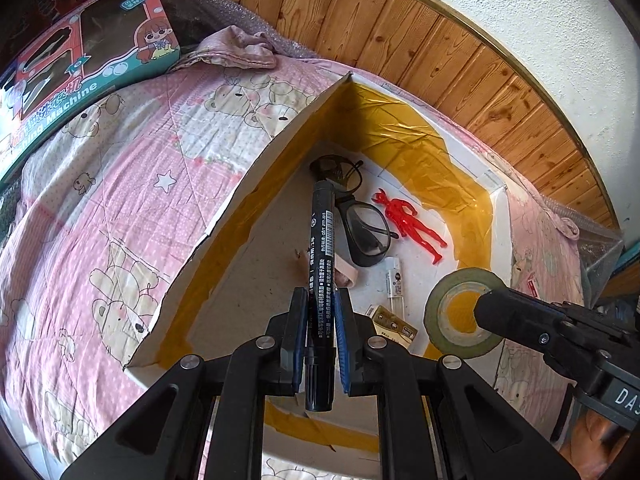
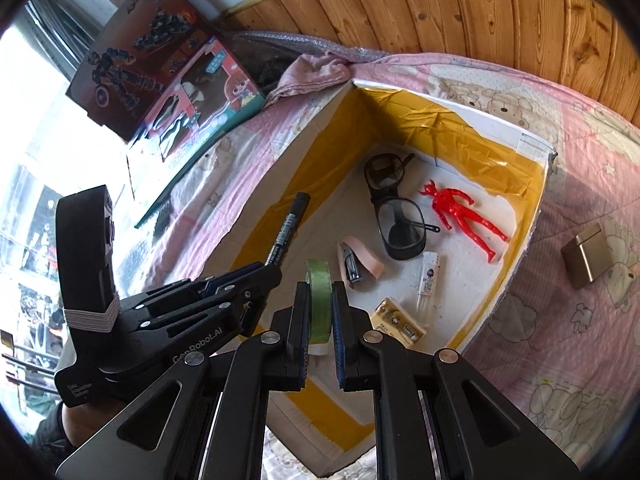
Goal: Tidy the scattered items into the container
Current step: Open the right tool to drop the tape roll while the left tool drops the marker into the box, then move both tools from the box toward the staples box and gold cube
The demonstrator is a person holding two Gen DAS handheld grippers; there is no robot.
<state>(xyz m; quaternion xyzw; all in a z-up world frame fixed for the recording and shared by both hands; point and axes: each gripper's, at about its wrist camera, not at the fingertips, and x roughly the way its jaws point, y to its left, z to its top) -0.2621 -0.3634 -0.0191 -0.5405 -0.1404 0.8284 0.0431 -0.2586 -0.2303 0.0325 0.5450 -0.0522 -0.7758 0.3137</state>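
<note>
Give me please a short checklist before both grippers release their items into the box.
1. Left gripper shut on the black marker pen with barcode label: ok.
2. Right gripper shut on the green tape roll: ok.
3. Both items above the open white cardboard box lined with yellow tape: ok.
4. Bare floor under the marker: cannot tell; black-framed glasses lie close.
5. Red plastic figure away from both drops: ok.
6. All items collected: not ok; a small metallic box lies on the pink quilt.

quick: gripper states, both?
Left gripper: shut on the black marker.
Right gripper: shut on the green tape roll, gripped edge-on.
</note>
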